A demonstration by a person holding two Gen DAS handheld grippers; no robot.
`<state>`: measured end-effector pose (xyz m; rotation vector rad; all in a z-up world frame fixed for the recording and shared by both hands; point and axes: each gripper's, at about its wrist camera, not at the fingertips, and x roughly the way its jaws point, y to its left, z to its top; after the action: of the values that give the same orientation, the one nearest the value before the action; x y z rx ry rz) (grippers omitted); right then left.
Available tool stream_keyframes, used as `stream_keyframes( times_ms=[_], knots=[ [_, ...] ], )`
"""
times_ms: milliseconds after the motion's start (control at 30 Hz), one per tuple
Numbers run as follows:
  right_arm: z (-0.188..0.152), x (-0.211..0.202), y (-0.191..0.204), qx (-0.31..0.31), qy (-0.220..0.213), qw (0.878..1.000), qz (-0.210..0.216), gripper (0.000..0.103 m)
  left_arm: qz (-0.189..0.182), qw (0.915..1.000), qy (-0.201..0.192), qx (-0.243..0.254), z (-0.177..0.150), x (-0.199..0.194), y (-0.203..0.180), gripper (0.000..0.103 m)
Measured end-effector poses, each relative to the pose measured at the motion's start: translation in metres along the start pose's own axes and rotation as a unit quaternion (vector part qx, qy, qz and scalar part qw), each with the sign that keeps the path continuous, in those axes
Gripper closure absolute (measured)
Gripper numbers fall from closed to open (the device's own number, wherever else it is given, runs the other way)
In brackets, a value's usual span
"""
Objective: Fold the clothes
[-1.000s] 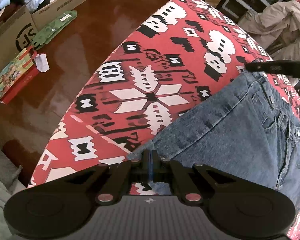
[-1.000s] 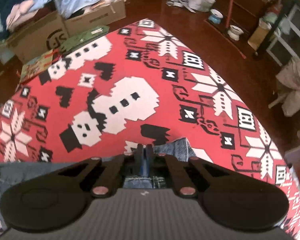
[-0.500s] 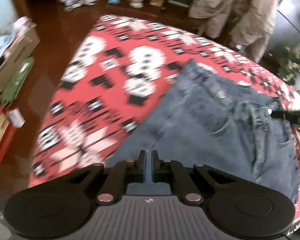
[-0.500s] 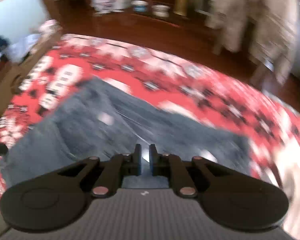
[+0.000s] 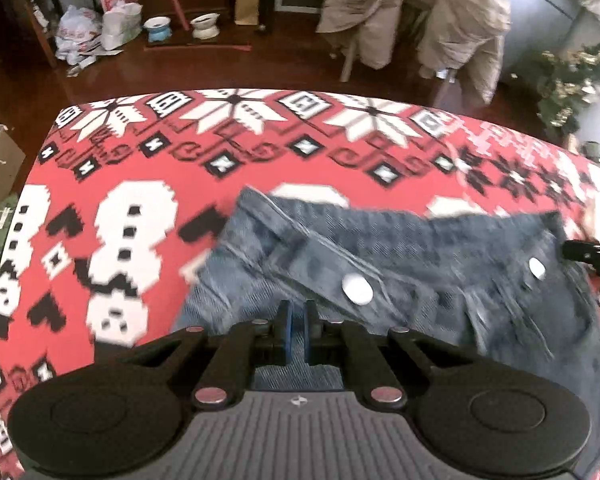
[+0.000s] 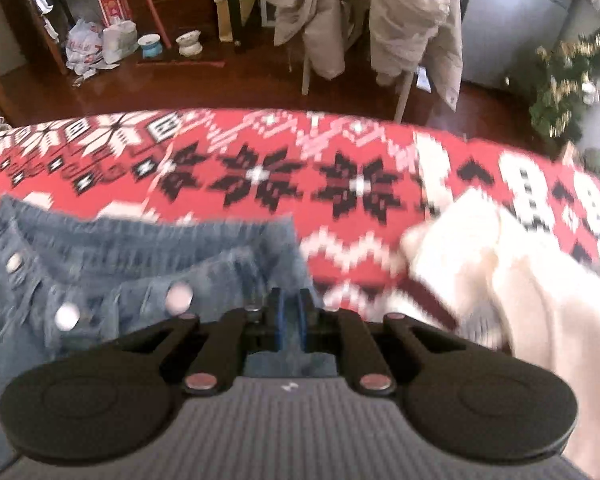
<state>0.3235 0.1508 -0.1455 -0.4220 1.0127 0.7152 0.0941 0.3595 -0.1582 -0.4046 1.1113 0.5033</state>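
Both tools are on the jeans [image 5: 400, 248], which lie on the table [image 5: 148, 148] under its red snowman-and-snowflake cloth. Left tool [image 5: 296, 330]: jaws pinched narrow w/ denim running between the blue pads, so it's holding fabric near the waistband. Right tool [image 6: 288, 322]: same story, jaws near-closed, denim between the pads at the other edge of the garment. In the left view the right tool's tip pokes in at the far right edge, just by the waistband corner.

Step in hand, as I read it: a fold of the jeans mid-carry. Two corners gripped, cloth doubled over itself, waistband facing away from the cameras. Frames are smeared w/ blur, so how the layers lie is hard to tell.

Next move calls for: lay the carried edge flat on the lower layer, corners lined up, both sides level so no skew; only then let go. Release early and the denim will likely slump & crease.

Count time. Jeans: 1. Metal buttons on them: 2 clear in the left view, 3 pale ones in the right view. Cream garment [image 6: 500, 280]: 1, heaped at the right side of the table, near the jeans but apart from them, prob. next in line. Tools: 2. Off the table on the floor: 2 small bowls [image 5: 158, 26], beige coats [image 5: 440, 8] draped on a chair.
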Motion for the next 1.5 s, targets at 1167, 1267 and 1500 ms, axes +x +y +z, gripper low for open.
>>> stream_keyframes(
  times_ms=[1167,1267,1500],
  knots=[
    [0.036,0.017,0.09,-0.017,-0.024,0.993,0.114,0.093,-0.111,0.9935,-0.018,0.016,0.054,0.012,-0.062,0.097],
    [0.018,-0.016,0.06,0.026,-0.036,0.995,0.089,0.093,-0.134,0.9904,-0.015,0.031,0.049,0.001,-0.077,0.097],
    [-0.073,-0.075,-0.018,0.089,0.001,0.996,-0.004,0.093,-0.181,0.9764,0.015,0.117,0.01,-0.004,-0.14,0.097]
  ],
)
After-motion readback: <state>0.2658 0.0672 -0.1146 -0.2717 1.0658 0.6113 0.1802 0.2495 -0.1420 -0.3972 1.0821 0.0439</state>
